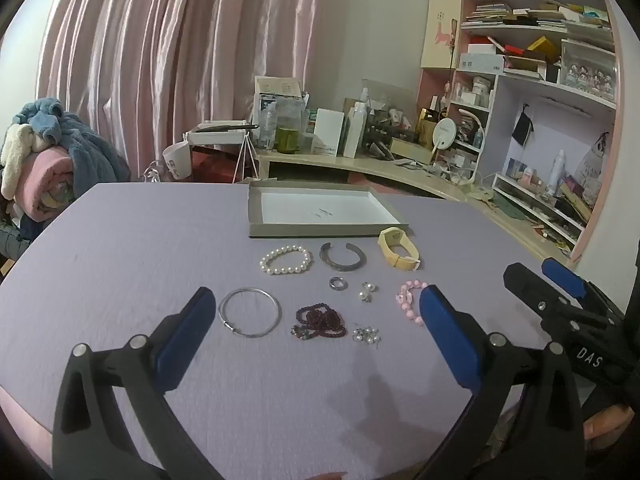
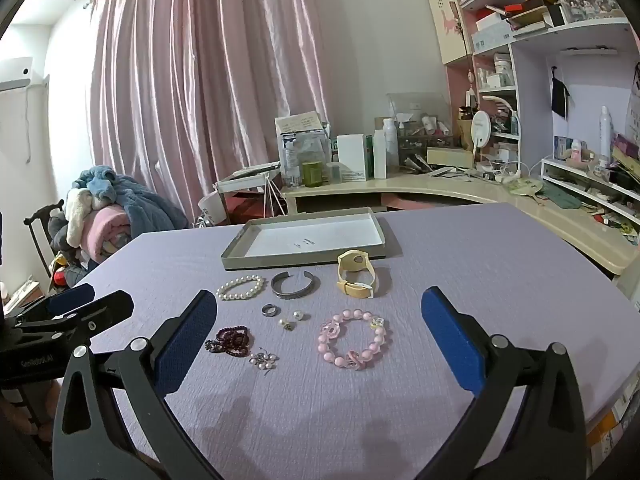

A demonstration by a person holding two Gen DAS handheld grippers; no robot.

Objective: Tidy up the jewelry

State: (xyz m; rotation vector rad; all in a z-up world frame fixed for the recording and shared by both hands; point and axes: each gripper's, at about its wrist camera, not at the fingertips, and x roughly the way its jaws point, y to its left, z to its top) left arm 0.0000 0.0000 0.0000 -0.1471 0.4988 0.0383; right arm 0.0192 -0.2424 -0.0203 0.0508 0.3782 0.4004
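Step in hand, by my reading: start of sorting, nothing picked, tray (image 2: 240, 246) empty. Left gripper (image 1: 316, 320) spread wide, gripping nothing; silver bangle (image 1: 249, 312) just inside its left finger, dark bead string (image 1: 320, 320) between fingers. Right gripper (image 2: 316, 320) likewise wide, empty; pink bead bracelet (image 2: 354, 344) between its fingers, toward tips. Tray well beyond fingertips. Next move: lower over one piece, close gently.

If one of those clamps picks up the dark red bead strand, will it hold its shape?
Probably not. The dark red bead strand lies in a loose, tangled heap on the purple cloth, so it would likely droop and uncoil. Its small round beads look slippery for flat pads, and it seems light.
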